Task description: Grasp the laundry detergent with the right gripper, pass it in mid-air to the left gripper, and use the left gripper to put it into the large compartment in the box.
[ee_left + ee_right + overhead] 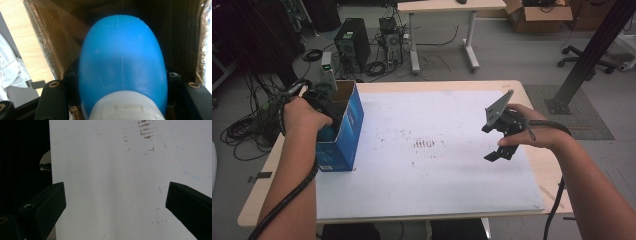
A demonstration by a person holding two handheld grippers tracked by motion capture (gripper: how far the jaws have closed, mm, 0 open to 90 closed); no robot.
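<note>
Left gripper down inside open blue carton at table's left edge; jaws clamped either side of blue bottle, white cap toward camera. Bottle smooth, rounded plastic: judged light, fairly stiff, likely slippery, prone to rotate or squirt out if pinched on the curve. Safer hold probably low on shoulder, by cap. Right gripper idle above white mat, jaws spread wide, nothing held.
</note>
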